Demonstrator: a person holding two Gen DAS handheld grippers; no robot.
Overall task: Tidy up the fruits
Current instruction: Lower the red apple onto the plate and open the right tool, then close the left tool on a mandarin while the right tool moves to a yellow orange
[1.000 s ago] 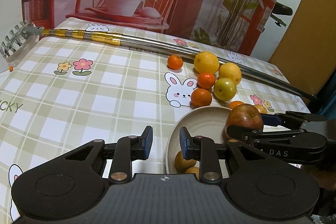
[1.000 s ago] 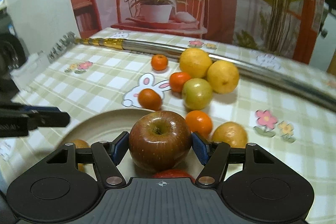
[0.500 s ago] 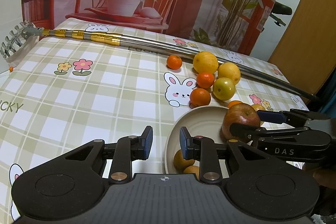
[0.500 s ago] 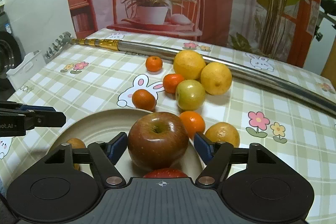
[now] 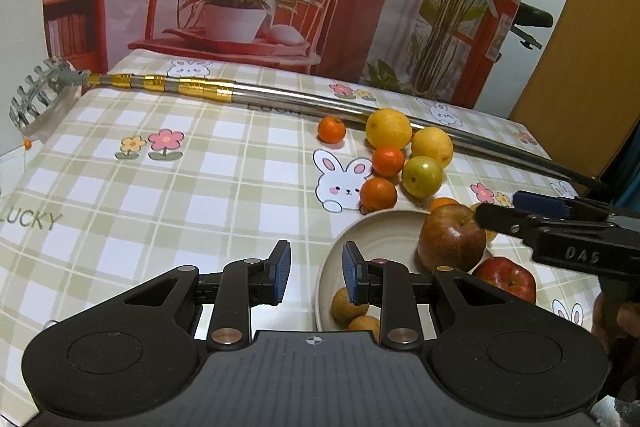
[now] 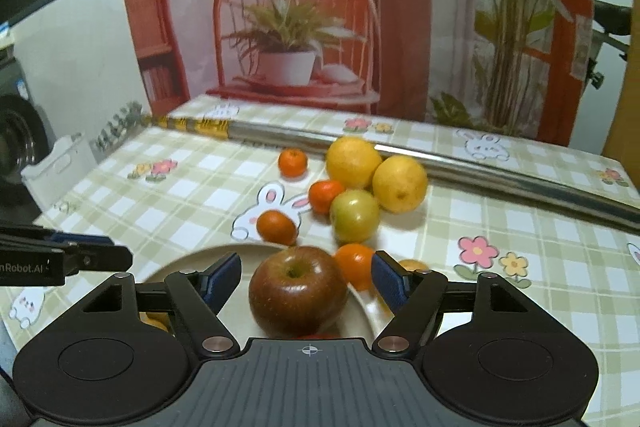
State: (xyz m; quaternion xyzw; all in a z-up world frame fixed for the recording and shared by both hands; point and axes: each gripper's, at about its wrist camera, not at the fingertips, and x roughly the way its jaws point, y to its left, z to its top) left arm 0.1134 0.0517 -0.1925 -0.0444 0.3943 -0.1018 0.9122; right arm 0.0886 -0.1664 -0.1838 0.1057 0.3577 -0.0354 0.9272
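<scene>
We record the right gripper [image 6: 306,277] released: its jaws have just been opening, and the dark red apple [image 6: 298,291] sits between the pads, touched by neither, on the right part of the cream plate [image 6: 182,263]. A second red apple [image 5: 505,278] lies just beside it at the plate's right edge, and two brownish fruits [image 5: 349,303] lie at its near side. Our left gripper [image 5: 314,273] hangs clenched on nothing over the plate's left rim. Loose on the checked tablecloth [image 5: 160,195] beyond the plate: tangerines [image 5: 378,193], a green apple [image 5: 422,176], two yellow fruits [image 5: 389,128], against a long metal pole [image 5: 280,95].
</scene>
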